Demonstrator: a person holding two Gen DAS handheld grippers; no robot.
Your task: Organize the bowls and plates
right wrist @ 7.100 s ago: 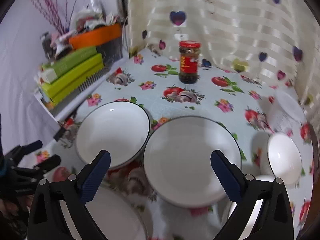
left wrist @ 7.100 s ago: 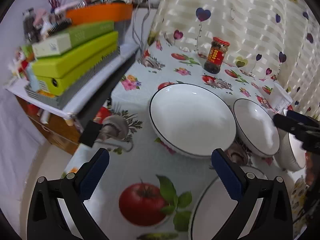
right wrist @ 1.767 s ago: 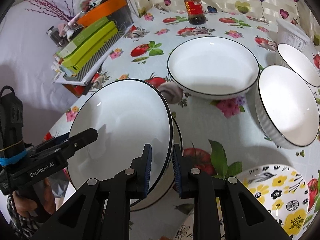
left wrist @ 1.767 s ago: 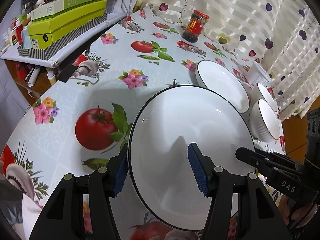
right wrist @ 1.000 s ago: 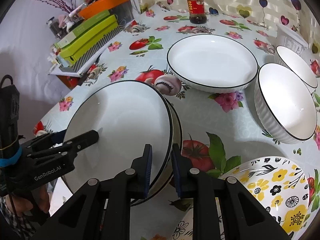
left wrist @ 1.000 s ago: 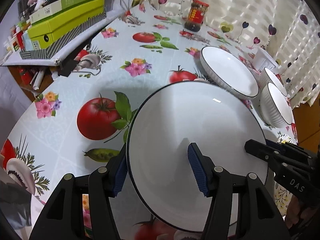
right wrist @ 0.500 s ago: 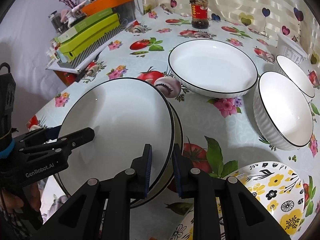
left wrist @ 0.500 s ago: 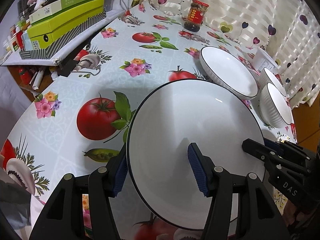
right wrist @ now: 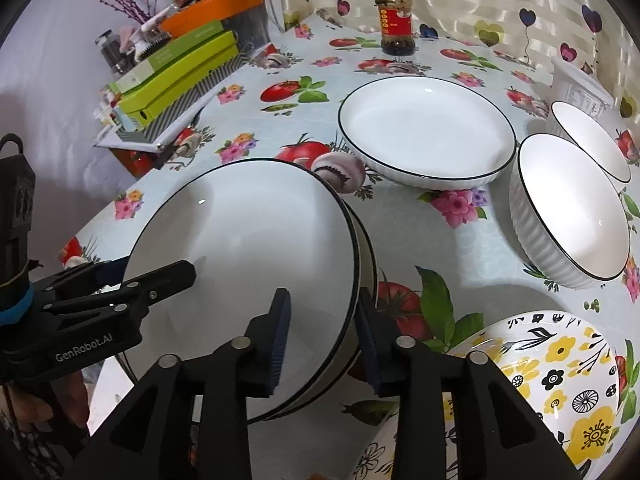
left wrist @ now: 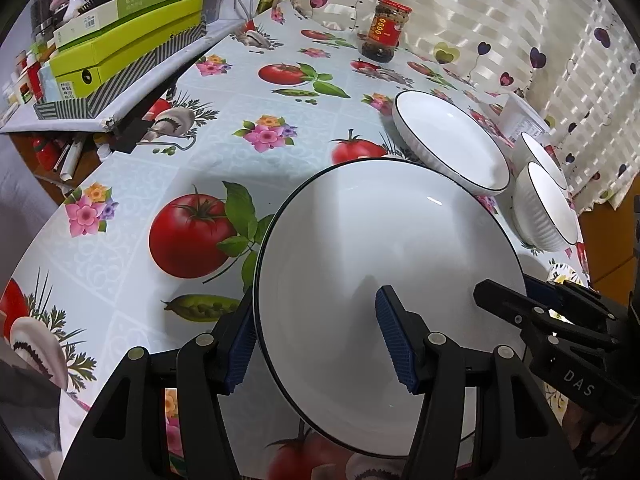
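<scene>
White plate (right wrist: 248, 240): nested in a second plate (right wrist: 366, 256) on the table (left wrist: 280, 112), near its front edge.
Right gripper (right wrist: 324, 332): fingers have just been opening; plate rim between them, pads off it.
Left gripper (left wrist: 316, 336): fingers apart, straddling the plate's opposite rim; contact unclear.
Other dishes: wide bowl (right wrist: 424, 132), two ribbed bowls (right wrist: 568, 208), flowered plate (right wrist: 540, 380), all apart.
Jar (right wrist: 396, 22): upright at the table's back.

Bright, even light, soft shadows, sharp focus (fisheye bending, dark corners).
</scene>
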